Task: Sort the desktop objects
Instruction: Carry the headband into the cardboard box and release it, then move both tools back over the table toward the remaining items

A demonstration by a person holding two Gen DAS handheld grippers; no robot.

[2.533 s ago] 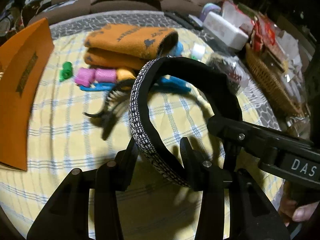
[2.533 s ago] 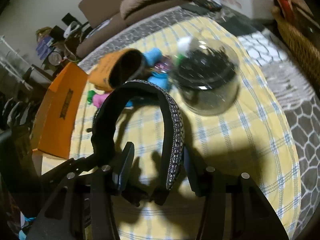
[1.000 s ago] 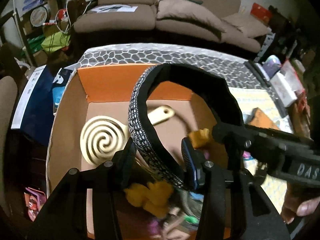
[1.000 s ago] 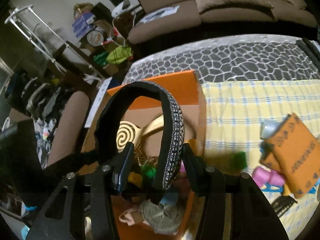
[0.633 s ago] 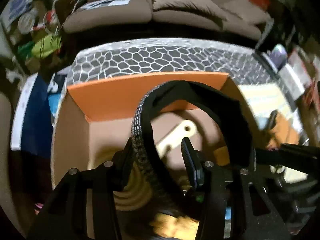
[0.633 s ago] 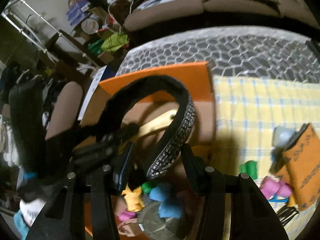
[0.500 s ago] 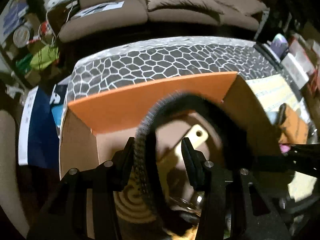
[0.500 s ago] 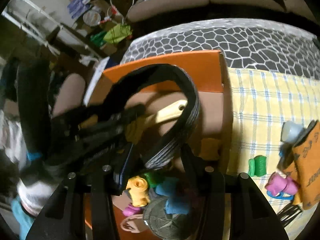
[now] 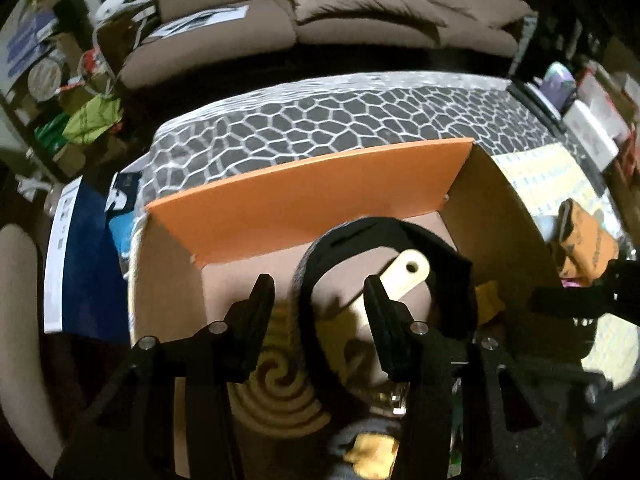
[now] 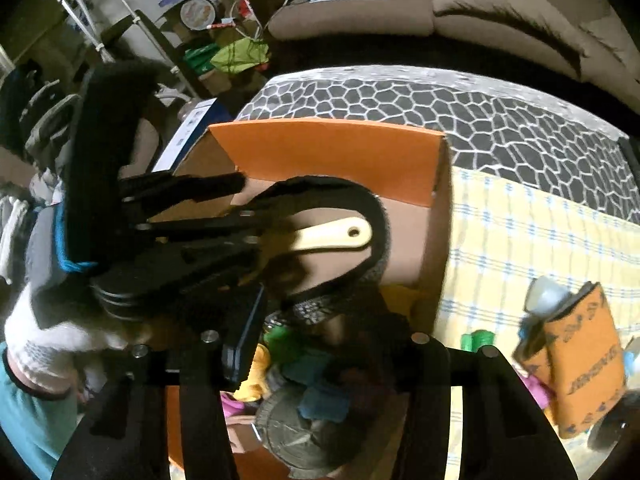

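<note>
A black headband (image 9: 384, 228) with a studded outer face arches low inside an open orange cardboard box (image 9: 312, 188). One end of it runs down between the fingers of my left gripper (image 9: 320, 292), which is shut on it. In the right wrist view the headband (image 10: 340, 186) curves round to its other end, held in my right gripper (image 10: 324, 320), whose jaws are starting to open. My left gripper (image 10: 252, 200) reaches in from the left there. Both grippers point steeply down into the box (image 10: 332, 152).
A cream spiral paddle (image 9: 404, 276) lies on the box floor under the headband, with small yellow, green and blue items and a round grey piece (image 10: 296, 432) nearer me. Right of the box, a yellow checked cloth (image 10: 520, 240) carries an orange folded cloth (image 10: 584, 364) and a green spool (image 10: 476, 340). A brown sofa (image 9: 360, 8) stands behind.
Both grippers have carried the headband from over the checked cloth to the box and dipped into it. The arch now tilts forward and sits lower, close over the cream paddle.
</note>
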